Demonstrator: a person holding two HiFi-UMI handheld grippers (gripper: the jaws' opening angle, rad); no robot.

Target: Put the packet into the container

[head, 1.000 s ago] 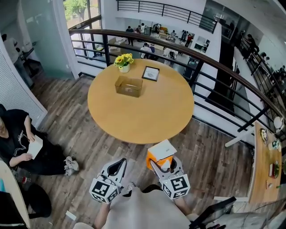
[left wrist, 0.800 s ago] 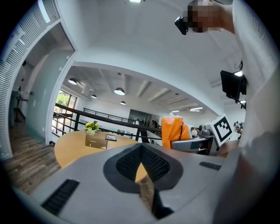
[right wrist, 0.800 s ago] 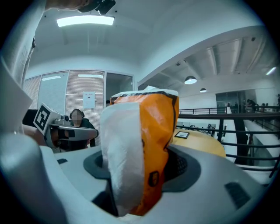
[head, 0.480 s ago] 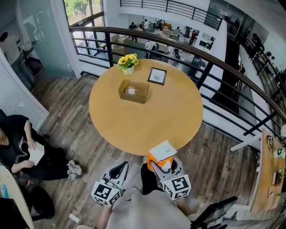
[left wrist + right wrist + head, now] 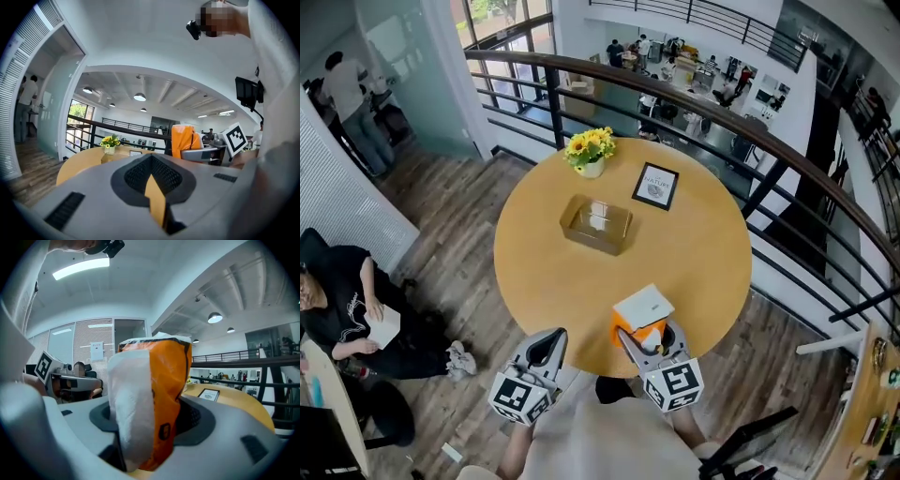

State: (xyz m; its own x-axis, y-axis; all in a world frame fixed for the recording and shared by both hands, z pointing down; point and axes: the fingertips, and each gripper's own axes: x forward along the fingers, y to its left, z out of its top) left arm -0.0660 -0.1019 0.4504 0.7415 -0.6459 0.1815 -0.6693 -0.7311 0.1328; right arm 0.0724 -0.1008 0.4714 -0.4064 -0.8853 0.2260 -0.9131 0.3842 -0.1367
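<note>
A person (image 5: pixel 342 300) sits at the far left. The left gripper (image 5: pixel 547 339) has its jaws pressed together and holds nothing. On the round table (image 5: pixel 534 281) are a clear container (image 5: pixel 597 225), yellow flowers (image 5: pixel 590 148) and a small picture frame (image 5: pixel 655 186). The right gripper (image 5: pixel 649 339) squeezes the orange and white packet (image 5: pixel 642 309) between its jaws. The packet is over the near edge of the table, well apart from the container.

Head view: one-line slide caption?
Right tool holds the orange-and-white packet at the round table's near edge; the clear container sits mid-table, framed card and flowers beyond it.
</note>
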